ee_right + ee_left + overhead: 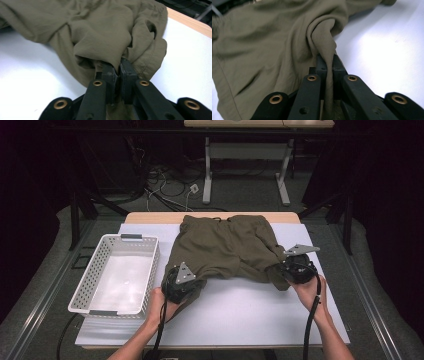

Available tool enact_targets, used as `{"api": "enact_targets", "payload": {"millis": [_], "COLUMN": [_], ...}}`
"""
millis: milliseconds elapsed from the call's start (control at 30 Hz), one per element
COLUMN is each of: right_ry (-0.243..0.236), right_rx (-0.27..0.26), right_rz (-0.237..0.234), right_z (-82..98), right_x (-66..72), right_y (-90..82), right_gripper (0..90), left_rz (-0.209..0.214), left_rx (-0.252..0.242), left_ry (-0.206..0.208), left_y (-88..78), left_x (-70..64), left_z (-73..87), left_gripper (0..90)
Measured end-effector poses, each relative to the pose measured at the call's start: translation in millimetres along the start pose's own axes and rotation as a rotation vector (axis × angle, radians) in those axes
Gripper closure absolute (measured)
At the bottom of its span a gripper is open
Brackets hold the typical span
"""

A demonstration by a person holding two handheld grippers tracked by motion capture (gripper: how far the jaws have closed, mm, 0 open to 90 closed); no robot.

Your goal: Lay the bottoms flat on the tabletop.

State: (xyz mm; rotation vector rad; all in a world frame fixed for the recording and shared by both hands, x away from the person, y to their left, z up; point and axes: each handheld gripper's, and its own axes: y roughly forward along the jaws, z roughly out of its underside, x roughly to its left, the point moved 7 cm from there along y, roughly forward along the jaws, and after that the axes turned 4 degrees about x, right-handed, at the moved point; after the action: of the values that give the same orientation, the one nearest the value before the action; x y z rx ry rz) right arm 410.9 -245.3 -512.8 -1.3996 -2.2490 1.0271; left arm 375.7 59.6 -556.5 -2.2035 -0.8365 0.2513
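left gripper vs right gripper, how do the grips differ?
The left gripper pinches a narrow upright fold of the shorts, at the leg nearest the basket. The right gripper bites under a bunched hem on the far leg. Both are shut on the fabric, near the table's front.

From the high view I see a bright pool of light on the white table point(250, 315); the frame's edges and upper corners fall to near black. The basket point(95, 265) floor glares white at centre left. The picture is soft and a little grainy. In the left gripper view the table at right blows out to pale white, and the shorts point(262, 50) blur toward the upper left. In the right gripper view the cloth casts a soft shadow at left.
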Motion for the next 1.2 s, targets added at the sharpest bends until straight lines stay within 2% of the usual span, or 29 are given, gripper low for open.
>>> {"api": "enact_targets", "payload": {"millis": [67, 167, 200, 233, 267, 367, 467, 567, 633, 733, 900, 1000, 1100, 1133, 1200], "right_ry": [0.015, 0.013, 0.007, 0.002, -0.003, -0.027, -0.053, -0.084, -0.11, -0.154, -0.182, -0.191, -0.186, -0.201, -0.189], "right_rx": [0.015, 0.087, 0.119, 0.128, 0.132, 0.101, 0.073, 0.053, 0.05, 0.067, 0.127, 0.146, 0.151, 0.157, 0.148], "right_rz": [0.024, 0.06, 0.058, 0.064, 0.065, 0.078, 0.056, 0.027, 0.003, -0.026, -0.071, -0.062, -0.037, -0.044, -0.038], "right_z": [8.1, 25.8, 31.5, 33.0, 32.5, 24.4, 19.1, 17.0, 16.2, 18.0, 32.7, 37.7, 38.7, 39.8, 41.6], "right_x": [-6.8, -15.2, -16.5, -17.5, -17.2, -12.8, -2.7, 11.5, 22.0, 34.7, 40.1, 41.0, 40.7, 39.8, 39.6], "right_y": [16.9, 47.3, 56.3, 58.5, 57.0, 39.6, 20.4, 6.3, 3.0, 11.0, 42.7, 60.5, 71.5, 74.4, 77.2], "right_gripper": [80.4, 75.0, 71.1, 68.7, 65.3, 55.5, 46.6, 42.9, 42.8, 43.8, 43.6, 42.6, 55.0, 62.1, 75.6], "left_rz": [-0.001, 0.007, 0.009, 0.004, -0.001, -0.01, -0.015, -0.013, -0.015, 0.001, 0.038, 0.032, 0.026, 0.03, 0.037], "left_rx": [0.049, 0.097, 0.097, 0.095, 0.094, 0.09, 0.072, 0.056, 0.048, 0.045, 0.073, 0.097, 0.109, 0.112, 0.111], "left_ry": [-0.013, -0.022, -0.024, -0.017, -0.008, 0.006, 0.024, 0.043, 0.067, 0.082, 0.084, 0.104, 0.091, 0.084, 0.08], "left_y": [13.6, 27.8, 29.2, 29.1, 28.0, 22.0, 14.1, 6.0, 1.0, 1.0, 16.2, 26.7, 34.2, 35.9, 37.5], "left_x": [2.7, 4.8, 4.7, 4.4, 3.7, -0.3, -6.7, -13.5, -18.0, -22.6, -27.1, -26.8, -24.6, -24.3, -23.5], "left_z": [9.7, 17.4, 17.4, 16.5, 15.6, 13.6, 10.1, 6.0, 3.3, 2.4, 6.2, 9.1, 13.3, 14.7, 15.9], "left_gripper": [86.0, 80.3, 78.5, 76.6, 72.6, 61.8, 53.0, 47.3, 47.1, 49.1, 61.0, 67.3, 77.1, 79.5, 84.7]}}
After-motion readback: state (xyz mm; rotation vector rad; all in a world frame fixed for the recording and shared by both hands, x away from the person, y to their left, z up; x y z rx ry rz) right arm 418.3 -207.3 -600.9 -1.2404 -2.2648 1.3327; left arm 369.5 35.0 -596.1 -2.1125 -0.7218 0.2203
